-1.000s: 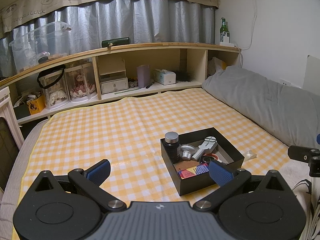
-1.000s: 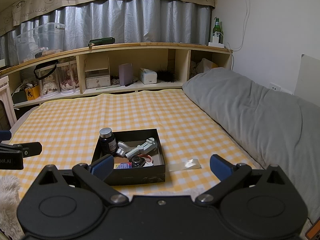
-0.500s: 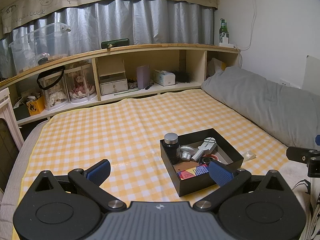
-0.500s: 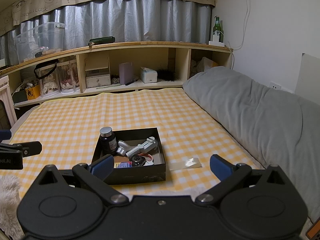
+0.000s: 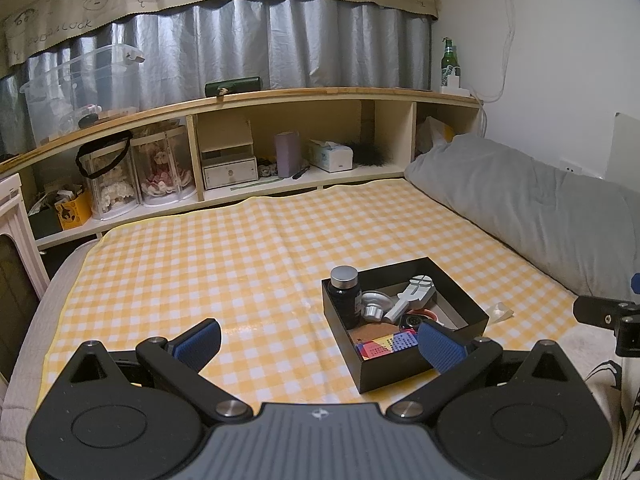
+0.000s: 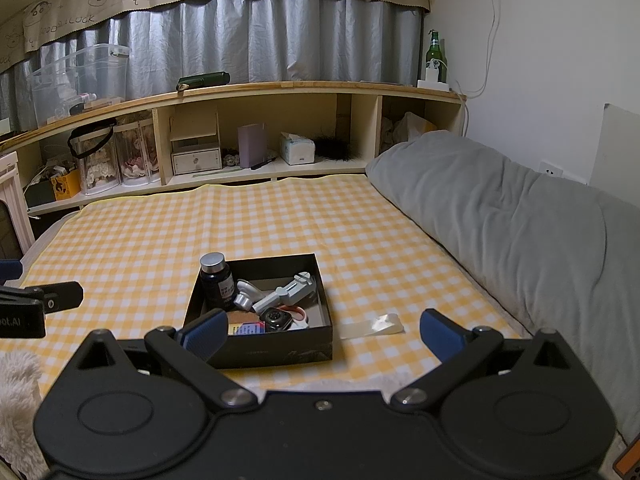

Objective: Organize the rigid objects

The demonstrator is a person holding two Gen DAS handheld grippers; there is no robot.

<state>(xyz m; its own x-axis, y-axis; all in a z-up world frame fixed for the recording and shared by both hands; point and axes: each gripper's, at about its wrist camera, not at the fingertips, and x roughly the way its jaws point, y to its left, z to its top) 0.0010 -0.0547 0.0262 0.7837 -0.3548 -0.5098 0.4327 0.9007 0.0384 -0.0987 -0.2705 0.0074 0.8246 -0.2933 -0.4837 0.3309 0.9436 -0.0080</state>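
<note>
**Ana:** Right wrist view first. Where does the black box [image 6: 256, 346] sit?

**Ben:** On the yellow checked cloth [image 6: 160, 240] spread over the bed, near the camera and a little left of centre. Inside it, a dark bottle [image 6: 217, 285] with a silver cap stands upright in the far left corner. Just beside it lies a small silver knob [image 6: 245, 295], and a grey plastic tool [image 6: 286, 291] lies slanted across the middle.

**Ana:** And at the near side of the box?

**Ben:** A black smartwatch [image 6: 275, 319] with a white and red strap, next to a coloured card [image 6: 246, 328] lying flat on a brown patch of the floor of the box. I cannot read the print on the card.

**Ana:** Anything outside the box?

**Ben:** A strip of clear plastic [image 6: 372, 325] lies on the cloth just to the right of it, apart from the wall.

**Ana:** The grippers?

**Ben:** The right hand-held gripper [image 6: 320, 334] hovers low in front of the box, its blue pads spread wide with nothing between them. The left hand-held gripper [image 5: 320, 340] is spread wide as well and carries nothing; from its view the box [image 5: 404, 368] lies to the right, with the right pad overlapping its near corner in the picture.

**Ana:** Further out?

**Ben:** A grey pillow [image 6: 500, 220] runs along the right side of the bed. A wooden shelf [image 6: 260, 90] lines the far wall under grey curtains [image 6: 260, 40], and a green bottle [image 6: 436, 56] stands at its right end.
</note>
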